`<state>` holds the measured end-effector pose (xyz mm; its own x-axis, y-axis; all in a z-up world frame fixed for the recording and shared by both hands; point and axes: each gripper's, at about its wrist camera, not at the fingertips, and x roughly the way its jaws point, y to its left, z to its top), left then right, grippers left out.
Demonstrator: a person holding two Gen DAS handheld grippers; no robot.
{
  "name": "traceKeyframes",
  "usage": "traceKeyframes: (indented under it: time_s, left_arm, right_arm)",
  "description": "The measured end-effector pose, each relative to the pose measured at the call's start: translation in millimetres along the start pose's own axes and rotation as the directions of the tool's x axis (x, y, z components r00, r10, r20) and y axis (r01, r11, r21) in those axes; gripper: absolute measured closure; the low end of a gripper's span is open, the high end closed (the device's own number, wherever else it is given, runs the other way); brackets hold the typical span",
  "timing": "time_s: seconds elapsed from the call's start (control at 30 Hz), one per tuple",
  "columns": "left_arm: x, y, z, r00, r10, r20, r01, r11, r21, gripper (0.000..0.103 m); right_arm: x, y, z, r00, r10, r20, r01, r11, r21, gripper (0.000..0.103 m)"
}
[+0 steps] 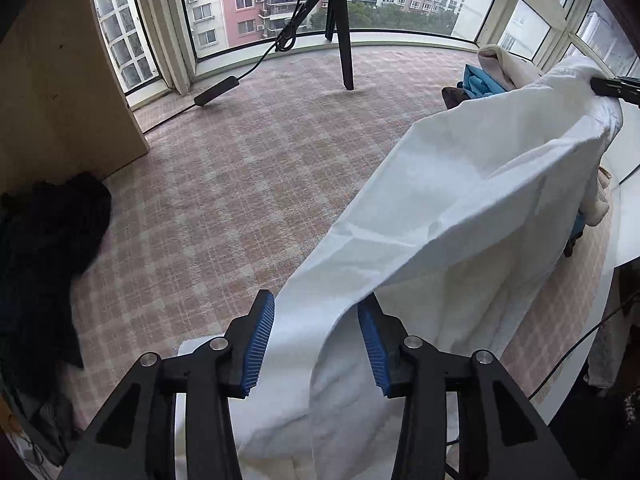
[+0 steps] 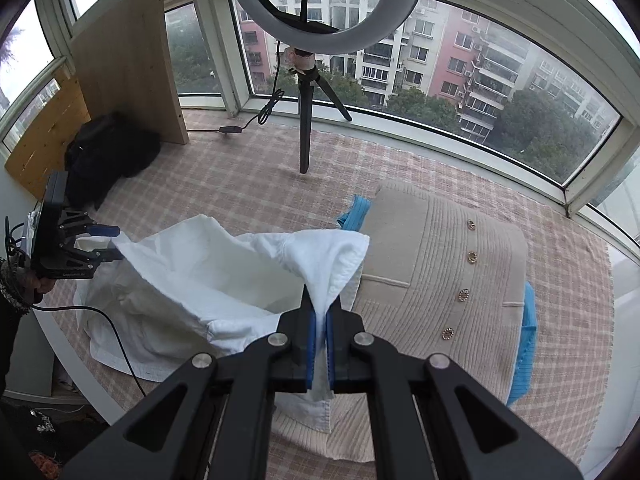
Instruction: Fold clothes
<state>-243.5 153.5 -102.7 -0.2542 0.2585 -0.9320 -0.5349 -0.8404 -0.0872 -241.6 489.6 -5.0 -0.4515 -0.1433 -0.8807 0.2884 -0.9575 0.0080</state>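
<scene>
Right wrist view: right gripper (image 2: 320,340) has its fingers pressed together on a bunched corner of the white garment (image 2: 192,280), lifted clear of the surface (image 2: 560,280).
Left wrist view: left gripper (image 1: 316,344) has its fingers spread; the white cloth runs through the gap, and neither blue pad visibly presses on it, so it does not look gripped.
Garment position: it hangs stretched between the two grippers, part raised, part heaped on the checked cloth covering the surface, at the near left edge.
Neighbours: a folded beige ribbed cardigan (image 2: 440,272) lies just beside the right gripper, resting on a blue garment (image 2: 524,344); a dark pile (image 2: 104,156) sits far left; a ring-light tripod (image 2: 306,120) stands behind.
Step in hand: judged as opening the garment out, with one corner held and the other being sought.
Next move: likely the left fingers need to close on an edge or corner, then both hands pull apart to spread the cloth flat.
Risk: cloth slipping out of the spread fingers.
</scene>
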Motion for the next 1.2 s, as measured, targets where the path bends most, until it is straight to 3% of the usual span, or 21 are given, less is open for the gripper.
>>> traceKeyframes:
  time_s: [0.07,0.1,0.17,0.4,0.57,0.67,0.73,0.8,0.83,0.9,1.03,1.2]
  left_arm:
    - [2,1,0,0.999,-0.026,-0.027,0.028,0.998,0.062,0.036]
    - [2,2,0,0.999,-0.016,-0.035,0.019,0.996,0.087,0.034]
    - [4,4,4,0.999,-0.015,-0.052,0.021,0.993,0.114,0.034]
    - [39,-10,36,0.978,-0.141,-0.154,0.176,0.954,0.244,0.031]
    - [69,-12,55,0.942,-0.217,-0.254,0.291,0.906,0.308,0.031]
    - [80,-5,62,0.914,-0.278,-0.294,0.359,0.893,0.271,0.032]
    - [81,-1,64,0.904,-0.311,-0.294,0.385,0.891,0.241,0.038]
    - [75,0,63,0.898,-0.345,-0.274,0.406,0.890,0.210,0.063]
    - [69,0,61,0.898,-0.359,-0.256,0.412,0.889,0.201,0.070]
    - [50,-5,53,0.908,-0.363,-0.207,0.403,0.892,0.205,0.097]
    - [-8,-11,30,0.948,-0.315,-0.047,0.317,0.924,0.211,0.102]
    - [-101,-3,-10,0.956,-0.236,0.177,0.197,0.958,0.210,0.102]
  right_arm:
    - [-8,0,-2,1.000,0.008,0.023,-0.008,1.000,-0.007,0.099]
    - [-12,0,-4,0.999,0.012,0.034,-0.012,1.000,-0.010,0.099]
    - [-20,0,-6,0.998,0.020,0.056,-0.019,1.000,-0.016,0.099]
    - [-44,-1,-32,0.995,0.038,0.095,-0.040,0.999,0.016,0.099]
    - [-45,2,-40,0.997,0.023,0.079,-0.026,0.999,0.036,0.099]
    - [-44,0,-41,0.997,0.017,0.073,-0.021,0.998,0.052,0.099]
    - [-44,-1,-39,0.997,0.012,0.070,-0.016,0.998,0.062,0.099]
    - [-44,0,-37,0.998,0.003,0.068,-0.008,0.998,0.068,0.099]
    - [-45,0,-35,0.998,0.000,0.070,-0.005,0.997,0.071,0.099]
    - [-47,2,-32,0.997,-0.002,0.079,-0.004,0.997,0.075,0.099]
    - [-61,8,-23,0.992,-0.008,0.125,-0.002,0.997,0.078,0.099]
    - [-110,27,-10,0.968,-0.006,0.252,-0.008,0.998,0.057,0.099]
